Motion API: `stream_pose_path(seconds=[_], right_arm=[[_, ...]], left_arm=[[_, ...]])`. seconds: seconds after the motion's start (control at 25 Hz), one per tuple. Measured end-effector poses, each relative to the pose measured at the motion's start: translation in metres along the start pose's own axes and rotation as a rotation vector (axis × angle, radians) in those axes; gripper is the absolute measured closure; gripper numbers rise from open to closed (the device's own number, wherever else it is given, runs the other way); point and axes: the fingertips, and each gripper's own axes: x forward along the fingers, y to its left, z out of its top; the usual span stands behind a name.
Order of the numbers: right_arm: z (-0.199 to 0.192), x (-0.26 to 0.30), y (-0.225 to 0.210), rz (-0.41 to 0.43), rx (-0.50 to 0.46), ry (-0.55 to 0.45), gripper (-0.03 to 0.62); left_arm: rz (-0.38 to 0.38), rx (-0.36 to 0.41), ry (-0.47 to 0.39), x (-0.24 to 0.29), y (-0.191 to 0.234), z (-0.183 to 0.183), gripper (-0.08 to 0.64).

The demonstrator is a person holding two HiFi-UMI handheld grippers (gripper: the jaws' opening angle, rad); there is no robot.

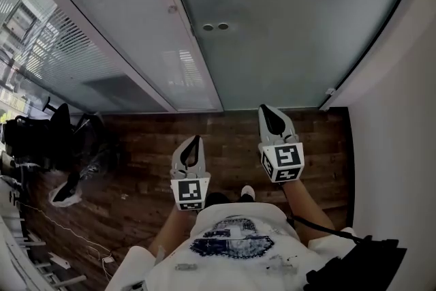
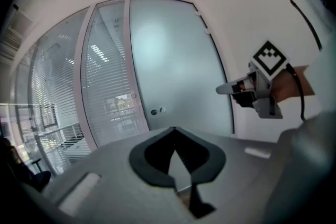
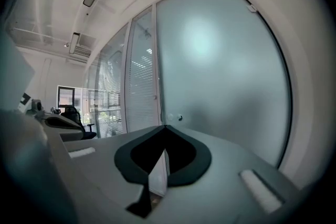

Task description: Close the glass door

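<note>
Just ahead, frosted glass door (image 1: pixel 293 24)

No word, number or brand can be read anywhere. The marker cube (image 1: pixel 190 193) on the left gripper (image 1: pixel 197 140) and the second cube (image 1: pixel 282 161) on the right gripper (image 1: pixel 266 111) bear only black-and-white square patterns, no letters. The dark print on the person's white shirt (image 1: pixel 235 243) is too blurred to read.
</note>
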Motion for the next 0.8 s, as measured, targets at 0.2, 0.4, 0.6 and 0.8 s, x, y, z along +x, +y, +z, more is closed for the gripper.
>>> stream_pose_path(seconds=[0.2,0.4,0.6,0.8], right_arm=[[-0.043,-0.071,0.016,-0.011,0.043,0.055,0.586],[-0.057,-0.100,0.041,0.011,0.022,0.064,0.586],[-0.058,-0.137,0.080,0.031,-0.003,0.048,0.586],[-0.061,-0.193,0.119,0.022,0.001,0.044,0.586]], left_arm=[[-0.048,-0.007,-0.005,-0.028,-0.026,-0.006,0.557],[-0.045,-0.026,-0.020,-0.069,-0.022,-0.006,0.557],[-0.026,-0.024,-0.021,-0.136,-0.022,-0.022,0.557],[-0.022,-0.038,-0.009,-0.211,-0.027,-0.044,0.557]])
